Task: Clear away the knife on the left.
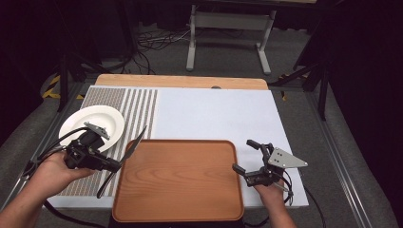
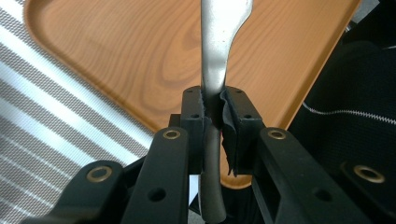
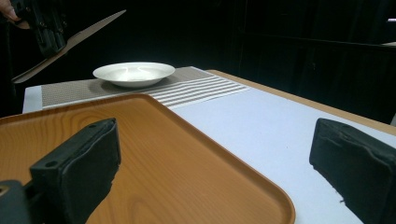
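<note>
My left gripper (image 1: 116,166) is shut on a table knife (image 1: 127,154) at the join of blade and handle. It holds the knife in the air at the left edge of the wooden tray (image 1: 180,190), blade pointing away and handle toward the person. In the left gripper view, the silver blade (image 2: 219,42) rises over the tray (image 2: 116,46) and the dark handle hangs below the left gripper (image 2: 215,112). The right gripper view shows the knife (image 3: 70,42) held high at far left. My right gripper (image 1: 243,155) rests open at the tray's right edge with nothing between its fingers.
A white deep plate (image 1: 81,121) sits on a striped grey placemat (image 1: 119,102) at the left, behind my left hand. White table surface (image 1: 214,114) stretches beyond the tray. The plate (image 3: 133,73) and placemat (image 3: 187,88) lie past the tray (image 3: 140,163) in the right gripper view.
</note>
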The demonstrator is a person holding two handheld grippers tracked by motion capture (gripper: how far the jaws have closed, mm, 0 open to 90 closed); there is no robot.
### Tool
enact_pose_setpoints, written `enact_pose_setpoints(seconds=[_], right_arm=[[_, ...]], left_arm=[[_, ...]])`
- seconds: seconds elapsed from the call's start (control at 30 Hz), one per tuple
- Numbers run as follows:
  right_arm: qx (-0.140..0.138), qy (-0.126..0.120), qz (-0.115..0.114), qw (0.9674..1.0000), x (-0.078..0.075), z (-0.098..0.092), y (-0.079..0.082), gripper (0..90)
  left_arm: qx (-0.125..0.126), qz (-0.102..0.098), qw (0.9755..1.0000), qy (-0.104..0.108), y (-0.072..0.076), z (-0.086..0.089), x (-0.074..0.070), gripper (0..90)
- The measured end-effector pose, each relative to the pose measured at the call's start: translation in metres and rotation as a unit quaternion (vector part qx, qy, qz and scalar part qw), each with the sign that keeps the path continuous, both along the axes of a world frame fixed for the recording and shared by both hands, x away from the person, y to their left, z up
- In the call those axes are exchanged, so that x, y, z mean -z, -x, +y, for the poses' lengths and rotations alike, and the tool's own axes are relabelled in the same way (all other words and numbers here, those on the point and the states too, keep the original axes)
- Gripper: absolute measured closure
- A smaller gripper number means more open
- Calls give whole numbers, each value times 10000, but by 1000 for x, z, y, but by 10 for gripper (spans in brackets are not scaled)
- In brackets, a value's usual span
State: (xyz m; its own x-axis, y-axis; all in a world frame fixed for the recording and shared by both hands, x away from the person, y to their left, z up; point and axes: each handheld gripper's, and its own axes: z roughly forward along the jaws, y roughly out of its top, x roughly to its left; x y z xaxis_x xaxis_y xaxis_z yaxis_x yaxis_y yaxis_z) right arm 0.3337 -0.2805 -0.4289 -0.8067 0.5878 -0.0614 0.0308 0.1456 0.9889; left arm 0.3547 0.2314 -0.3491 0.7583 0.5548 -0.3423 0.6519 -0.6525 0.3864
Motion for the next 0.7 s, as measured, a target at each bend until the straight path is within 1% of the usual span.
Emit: enact_pose_setpoints(seconds=[0.1, 0.17, 0.23, 0.3, 0.37, 0.4, 0.47, 0.63, 0.7], right_arm=[[2, -4, -5, 10000, 0, 0, 0, 26], [0, -9, 2, 10000, 0, -1, 0, 26], [-7, -8, -5, 10000, 0, 0, 0, 26], [-12, -12, -4, 10000, 0, 0, 0, 26], [-10, -13, -6, 10000, 0, -1, 0, 26], [-12, -13, -7, 10000, 0, -1, 0, 26], [-11, -9, -9, 10000, 0, -1, 0, 26], [-8, -5, 0, 10000, 0, -1, 0, 26], [-6, -1, -1, 10000, 0, -1, 0, 26]], left_arm=[[-49, 10, 10000, -45, 3, -8, 1, 800], [-93, 54, 9999, -16, 4, -11, 3, 800], [-107, 41, 9999, -4, 4, -14, 5, 800], [-136, 77, 9999, 32, 4, -17, 8, 800], [-97, 57, 9999, 37, 5, -21, 11, 800], [-104, 80, 9999, 11, 6, -22, 12, 800], [-59, 81, 9999, 55, 6, -26, 16, 800], [-108, 148, 9998, 67, 7, -31, 18, 800], [-154, 162, 9997, 110, 8, -32, 20, 800]])
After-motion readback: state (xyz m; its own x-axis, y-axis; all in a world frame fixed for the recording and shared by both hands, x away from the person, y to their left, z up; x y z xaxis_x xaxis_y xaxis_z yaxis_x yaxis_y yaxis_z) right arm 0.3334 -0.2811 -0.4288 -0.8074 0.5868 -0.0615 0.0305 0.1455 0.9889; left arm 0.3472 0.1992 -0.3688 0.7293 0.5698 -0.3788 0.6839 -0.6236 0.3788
